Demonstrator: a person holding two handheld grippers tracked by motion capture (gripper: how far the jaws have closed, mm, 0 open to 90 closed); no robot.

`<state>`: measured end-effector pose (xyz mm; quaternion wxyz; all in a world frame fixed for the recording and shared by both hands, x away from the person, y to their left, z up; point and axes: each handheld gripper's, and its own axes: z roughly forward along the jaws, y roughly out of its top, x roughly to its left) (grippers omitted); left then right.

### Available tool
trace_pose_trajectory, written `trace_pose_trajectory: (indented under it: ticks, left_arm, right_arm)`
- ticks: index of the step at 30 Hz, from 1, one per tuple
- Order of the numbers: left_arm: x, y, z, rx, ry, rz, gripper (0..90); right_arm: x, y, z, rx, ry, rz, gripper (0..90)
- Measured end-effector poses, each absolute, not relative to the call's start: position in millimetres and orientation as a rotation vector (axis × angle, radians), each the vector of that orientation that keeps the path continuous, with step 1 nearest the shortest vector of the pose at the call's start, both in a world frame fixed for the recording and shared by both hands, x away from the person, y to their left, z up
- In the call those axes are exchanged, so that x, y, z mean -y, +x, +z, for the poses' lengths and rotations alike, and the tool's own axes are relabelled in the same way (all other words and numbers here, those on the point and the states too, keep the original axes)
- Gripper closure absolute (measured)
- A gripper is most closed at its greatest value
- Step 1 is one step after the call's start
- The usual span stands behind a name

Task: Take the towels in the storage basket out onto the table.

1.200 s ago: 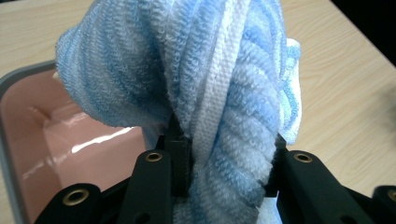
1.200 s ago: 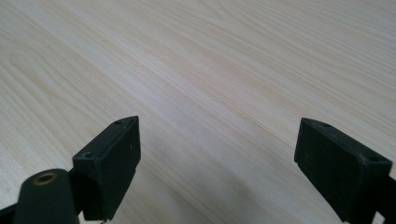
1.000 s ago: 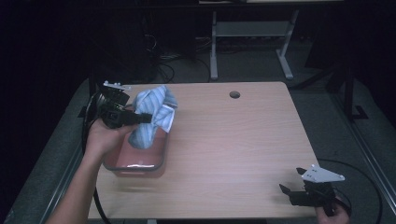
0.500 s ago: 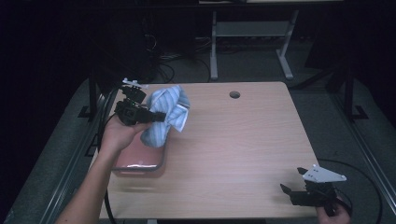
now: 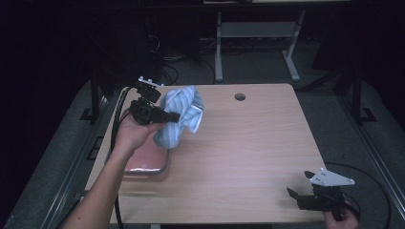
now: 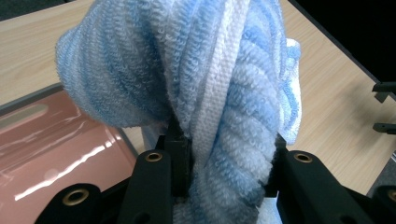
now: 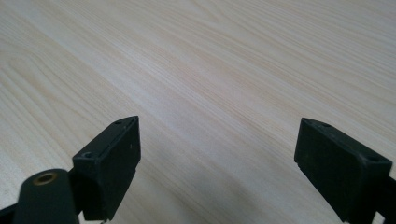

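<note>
A blue and white striped towel (image 5: 181, 114) hangs bunched in the air over the table's left part, with my left gripper (image 5: 167, 116) shut on it. In the left gripper view the towel (image 6: 196, 93) fills the space between the two black jaws, and its folds drape over them. Below and to the left lies a shallow reddish tray (image 5: 145, 160) on the table; the same tray (image 6: 56, 140) is at the left of the left gripper view. My right gripper (image 5: 295, 194) rests open at the table's near right corner, nothing between its fingers (image 7: 112, 158).
The light wooden table (image 5: 239, 152) has a round cable hole (image 5: 239, 97) near its far edge. A table frame stands on the dark floor behind. Dark padded floor edges run along both sides of the table.
My left gripper has carried the towel up and to the right, off the tray and toward the table's middle. The right gripper has stayed where it was.
</note>
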<state>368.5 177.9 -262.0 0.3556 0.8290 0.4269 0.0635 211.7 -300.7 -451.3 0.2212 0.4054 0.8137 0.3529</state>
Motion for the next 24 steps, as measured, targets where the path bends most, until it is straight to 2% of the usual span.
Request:
trace_pose_trajectory:
  ticks: [24]
  left_arm:
    - [-131.8, 379.8, -269.4, -1.030, 2.198, 0.119, 65.5]
  right_arm:
    - [299.4, 211.3, -450.1, -2.246, 1.114, 0.984, 13.9]
